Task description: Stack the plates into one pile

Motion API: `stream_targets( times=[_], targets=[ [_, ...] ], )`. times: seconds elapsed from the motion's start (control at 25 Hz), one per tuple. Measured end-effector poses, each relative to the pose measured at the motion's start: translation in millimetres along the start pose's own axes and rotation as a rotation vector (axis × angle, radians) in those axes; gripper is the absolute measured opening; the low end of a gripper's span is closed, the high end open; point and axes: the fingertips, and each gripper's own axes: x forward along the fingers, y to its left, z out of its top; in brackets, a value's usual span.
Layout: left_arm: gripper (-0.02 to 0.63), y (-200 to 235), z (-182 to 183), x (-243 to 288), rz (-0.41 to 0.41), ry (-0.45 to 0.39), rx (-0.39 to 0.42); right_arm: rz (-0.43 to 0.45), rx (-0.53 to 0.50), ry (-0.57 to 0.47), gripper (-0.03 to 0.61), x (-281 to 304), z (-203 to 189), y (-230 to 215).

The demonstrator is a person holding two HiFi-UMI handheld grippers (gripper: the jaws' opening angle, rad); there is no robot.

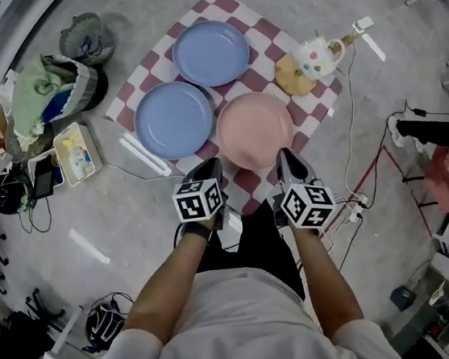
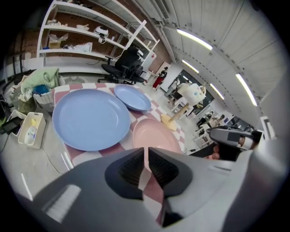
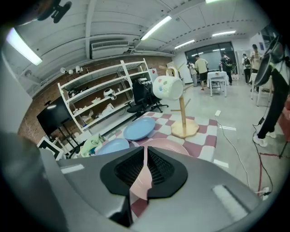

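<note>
Three plates lie apart on a red-and-white checked cloth [image 1: 270, 34] on the floor. A blue plate [image 1: 210, 52] is farthest, another blue plate [image 1: 174, 119] sits at the left, and a pink plate [image 1: 255, 129] is nearest. My left gripper [image 1: 210, 171] hovers shut over the cloth's near edge, holding nothing. My right gripper [image 1: 285, 160] is shut and empty beside it, just over the pink plate's near rim. From the left gripper view I see the big blue plate [image 2: 90, 118], the far blue plate [image 2: 132, 97] and the pink plate [image 2: 154, 137]; the right gripper view shows the pink plate [image 3: 170, 146].
A wooden stand with a white spotted mug [image 1: 317, 58] is on the cloth's right corner. Cables [image 1: 354, 126] run over the floor at the right. A basket of cloths [image 1: 50, 92], a small white bin [image 1: 77, 153] and a fan [image 1: 87, 38] are at the left.
</note>
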Motion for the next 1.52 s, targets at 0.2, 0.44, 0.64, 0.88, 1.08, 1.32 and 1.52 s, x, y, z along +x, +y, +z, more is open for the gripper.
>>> stream_targets(
  times=[0.2,0.44,0.64,0.88,1.08,1.32,1.52],
  targets=[
    [0.009,9.7,-14.8,31.5,0.050,0.032,-0.096,-0.030,-0.011,0.093,0.014,35.0,-22.0,-44.9],
    [0.024,17.8,-18.1,61.2,0.103,0.046,-0.145,-0.093,-0.007,0.179,0.035,66.5,-41.8,-97.1],
    [0.029,28.5,-24.5,74.6,0.151,0.068,-0.168,-0.150,-0.011,0.233,0.068,86.4,-57.5,-126.4],
    [0.037,27.0,-28.9,88.6,0.151,0.088,-0.175,-0.189,-0.010,0.292,0.087,104.9,-72.9,-149.5],
    [0.035,33.3,-35.5,93.1,0.191,0.119,-0.201,-0.189,0.052,0.355,0.084,107.7,-94.0,-153.8],
    [0.035,34.9,-37.4,97.4,0.202,0.134,-0.226,-0.175,0.083,0.370,0.035,113.0,-94.0,-155.1],
    [0.035,29.5,-33.2,94.2,0.181,0.123,-0.229,-0.179,0.104,0.360,0.032,105.2,-91.8,-153.7]
  ],
)
